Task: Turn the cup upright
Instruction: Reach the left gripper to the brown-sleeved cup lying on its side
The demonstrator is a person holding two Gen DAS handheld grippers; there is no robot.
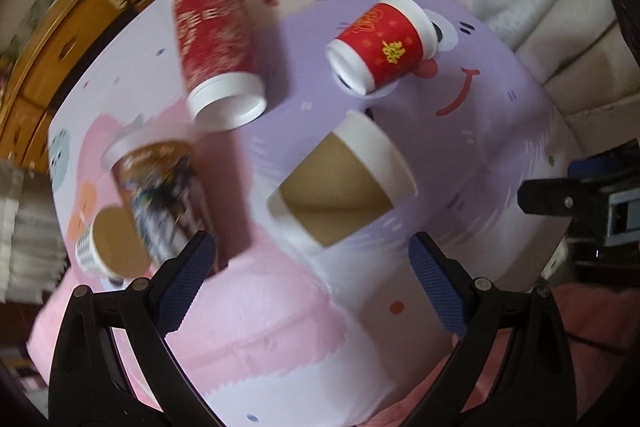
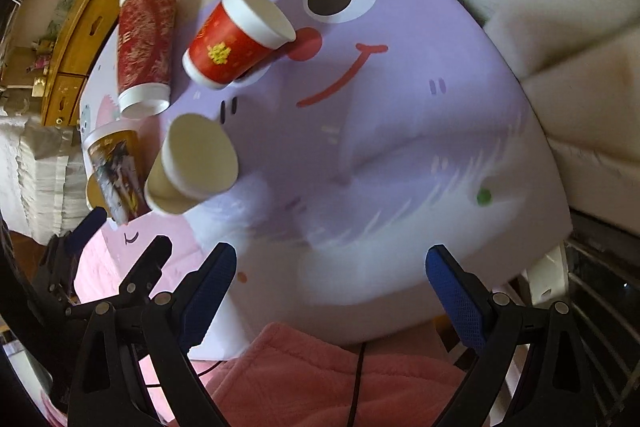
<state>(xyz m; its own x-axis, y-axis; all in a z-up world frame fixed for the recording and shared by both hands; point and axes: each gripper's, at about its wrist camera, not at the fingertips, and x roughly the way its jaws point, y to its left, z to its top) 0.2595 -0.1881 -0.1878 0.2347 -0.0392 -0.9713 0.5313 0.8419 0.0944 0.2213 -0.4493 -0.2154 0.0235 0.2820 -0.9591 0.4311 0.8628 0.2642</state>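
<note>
Cup [image 1: 344,183], plain w/ brown inside, lies on its side on the worktop [image 1: 500,107], on the purple cartoon-face print, mouth toward the left gripper [image 1: 312,259]. In the right wrist view the same cup [image 2: 192,163] sits left of centre, its pale base facing the cam.

Just beyond it, a short red cup [image 1: 380,43] w/ gold print, also on its side, touching nothing. To the left, a tall red cup [image 1: 216,39] lies down w/ its white rim nearest the plain cup. Nearer the left edge, a tall dark printed cup [image 1: 160,195] on its side; it's blurred, and a small brown-mouthed cup [image 1: 108,243] lies beside it.

Left gripper: jaws spread wide, nothing between them, hovering just short of the plain cup. Right gripper [image 2: 332,275]: jaws also wide apart, holding nothing, over bare purple print, well apart from the cups.

Wood drawers [image 1: 72,27] behind the worktop; pink blanket [image 2: 320,379] below its near edge.
</note>
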